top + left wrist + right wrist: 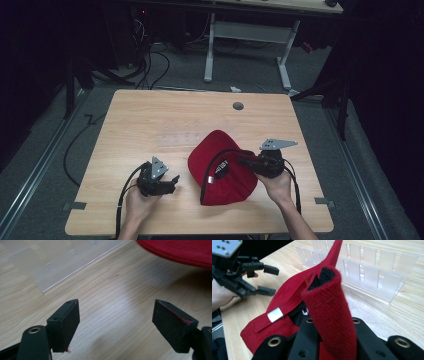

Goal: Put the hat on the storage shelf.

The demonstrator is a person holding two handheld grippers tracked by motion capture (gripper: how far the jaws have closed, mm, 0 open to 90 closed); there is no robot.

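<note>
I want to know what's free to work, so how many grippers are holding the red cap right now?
1. The right gripper is shut on the red cap at its strap; the left gripper is open over the table, beside the cap.

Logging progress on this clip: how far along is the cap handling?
Done: the right gripper is shut on the red cap's back strap, which stands up between its jaws in the right gripper view. In hand: the cap itself lies on the wooden table, held on that one side. Left: the left gripper is open and apart from the cap, so a second grip is not yet made. The clear slotted rack is untouched.
</note>
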